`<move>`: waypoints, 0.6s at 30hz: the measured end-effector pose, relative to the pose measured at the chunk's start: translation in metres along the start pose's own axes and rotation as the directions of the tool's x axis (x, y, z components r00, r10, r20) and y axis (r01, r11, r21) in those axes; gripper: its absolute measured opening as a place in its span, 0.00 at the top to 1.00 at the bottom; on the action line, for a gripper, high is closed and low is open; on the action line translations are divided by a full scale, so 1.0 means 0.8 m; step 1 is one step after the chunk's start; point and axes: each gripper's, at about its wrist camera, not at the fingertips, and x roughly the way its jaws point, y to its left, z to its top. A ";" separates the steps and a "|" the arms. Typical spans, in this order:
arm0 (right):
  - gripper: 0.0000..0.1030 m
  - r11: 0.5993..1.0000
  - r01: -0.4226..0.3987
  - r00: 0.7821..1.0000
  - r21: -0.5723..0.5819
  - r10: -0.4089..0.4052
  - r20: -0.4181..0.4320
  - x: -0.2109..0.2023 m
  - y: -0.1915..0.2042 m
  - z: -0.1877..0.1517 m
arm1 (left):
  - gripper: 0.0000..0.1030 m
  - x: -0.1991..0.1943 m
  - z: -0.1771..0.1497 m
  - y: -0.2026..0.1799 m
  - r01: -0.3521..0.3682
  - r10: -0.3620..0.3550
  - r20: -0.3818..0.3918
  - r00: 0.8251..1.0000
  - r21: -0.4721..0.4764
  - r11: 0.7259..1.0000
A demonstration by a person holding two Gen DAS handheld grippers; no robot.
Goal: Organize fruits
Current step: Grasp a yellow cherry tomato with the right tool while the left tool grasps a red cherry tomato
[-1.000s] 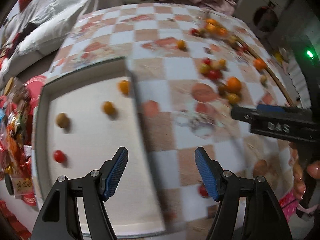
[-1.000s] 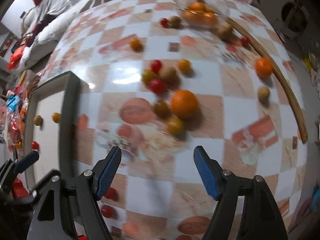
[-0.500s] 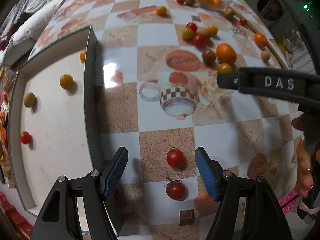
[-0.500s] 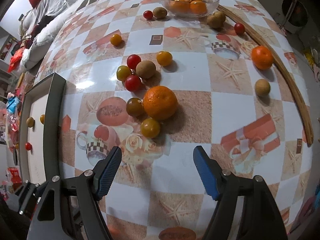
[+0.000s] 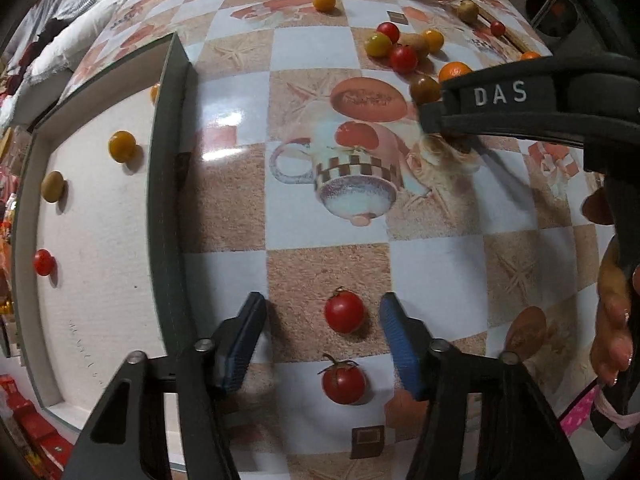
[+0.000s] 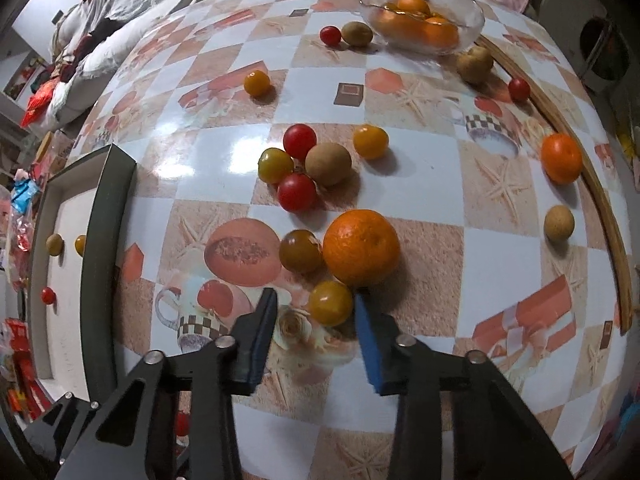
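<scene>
Ideally the red cherry tomato and the yellow cherry tomato, both on the checked tablecloth, get pinched gently across their middles so neither squirts away. The red one sits between the left gripper jaws, closing but clear of it. The right gripper is closing too; its right pad touches the yellow one beside the orange, left pad apart.

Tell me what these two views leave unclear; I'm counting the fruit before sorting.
- Left wrist view: the right gripper's arm covers most of the large orange.
- Right wrist view: the glass bowl overlaps its oranges, so no sure count.
- Right wrist view: the tray is cut off by the left edge.
- Right wrist view: a red fruit sits half hidden behind the gripper frame.
</scene>
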 end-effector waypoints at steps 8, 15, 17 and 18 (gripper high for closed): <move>0.76 0.999 -0.040 0.999 0.029 0.040 -0.005 -0.004 -0.011 -0.005 | 0.81 -0.006 0.004 0.010 0.024 -0.024 0.009 1.000 0.005 1.000; 0.76 0.998 -0.053 0.999 0.046 0.053 -0.008 -0.018 -0.019 -0.017 | 0.81 -0.023 0.012 0.026 0.105 -0.105 0.024 0.994 -0.025 0.994; 0.76 0.997 -0.058 0.998 0.052 0.059 -0.009 -0.022 -0.021 -0.020 | 0.81 -0.027 0.014 0.028 0.109 -0.108 0.029 0.994 -0.029 0.994; 0.76 0.997 -0.061 0.998 0.055 0.062 -0.009 -0.025 -0.021 -0.022 | 0.81 -0.029 0.016 0.028 0.112 -0.111 0.033 0.993 -0.031 0.993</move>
